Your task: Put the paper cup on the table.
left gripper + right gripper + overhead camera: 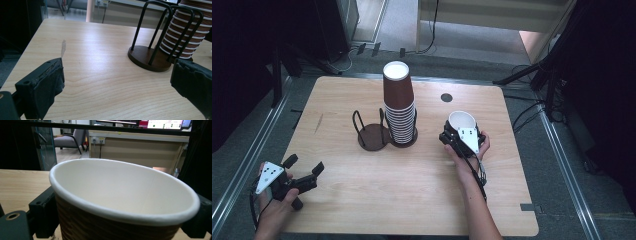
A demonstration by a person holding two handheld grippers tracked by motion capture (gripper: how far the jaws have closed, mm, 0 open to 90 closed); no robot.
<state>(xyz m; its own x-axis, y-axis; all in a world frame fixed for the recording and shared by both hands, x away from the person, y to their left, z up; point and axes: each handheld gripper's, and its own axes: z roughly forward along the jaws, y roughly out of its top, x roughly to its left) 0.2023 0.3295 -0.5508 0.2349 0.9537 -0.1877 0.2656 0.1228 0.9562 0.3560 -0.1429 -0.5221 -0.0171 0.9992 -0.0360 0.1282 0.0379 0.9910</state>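
My right gripper [458,134], right of centre in the high view, is clamped on a single paper cup [461,120]; in its own view, the jaws press both sides of the brown ribbed wall, and the white rim [120,212] tilts toward me. My left gripper [304,167] sits in the lower left of the frame, jaws spread wide with nothing between them. At centre, the tall stack of cups [399,105] stands in one wire holder, with the empty holder [372,135] just beside it on the wooden table [362,200].
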